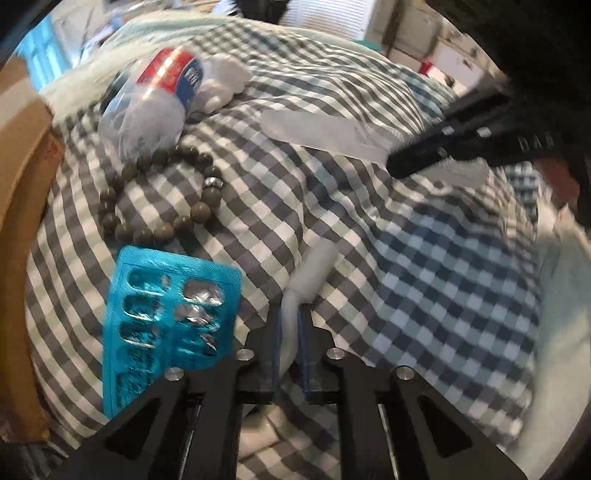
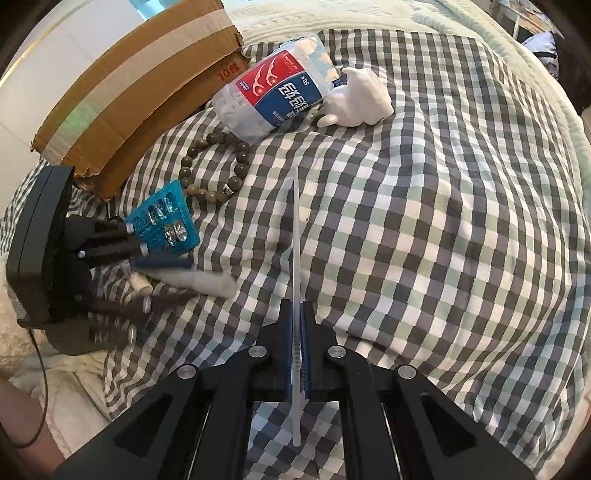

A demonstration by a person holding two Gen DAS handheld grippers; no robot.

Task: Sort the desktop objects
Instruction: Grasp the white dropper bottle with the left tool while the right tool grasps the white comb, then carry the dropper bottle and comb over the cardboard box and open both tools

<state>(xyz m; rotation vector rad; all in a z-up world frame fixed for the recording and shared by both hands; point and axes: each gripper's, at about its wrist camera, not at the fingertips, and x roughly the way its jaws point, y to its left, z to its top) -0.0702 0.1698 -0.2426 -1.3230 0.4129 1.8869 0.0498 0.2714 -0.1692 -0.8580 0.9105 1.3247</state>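
My left gripper (image 1: 290, 314) is shut on a white tube (image 1: 314, 267) that sticks out ahead over the checked cloth; it also shows in the right wrist view (image 2: 195, 280). My right gripper (image 2: 296, 310) is shut on a clear plastic ruler (image 2: 295, 236), held edge-on; the ruler shows flat in the left wrist view (image 1: 325, 134), with the right gripper (image 1: 397, 168) on it. A blue blister pack (image 1: 166, 325) (image 2: 166, 221), a bead bracelet (image 1: 162, 195) (image 2: 218, 166), a floss-pick bag (image 1: 159, 96) (image 2: 277, 88) and a white figurine (image 2: 358, 98) lie on the cloth.
A cardboard box (image 2: 129, 85) stands at the left edge of the checked cloth (image 2: 424, 221), next to the bracelet and blister pack. A pale green quilt (image 2: 369, 14) lies beyond the cloth. The left gripper's body (image 2: 44, 251) is at the left in the right wrist view.
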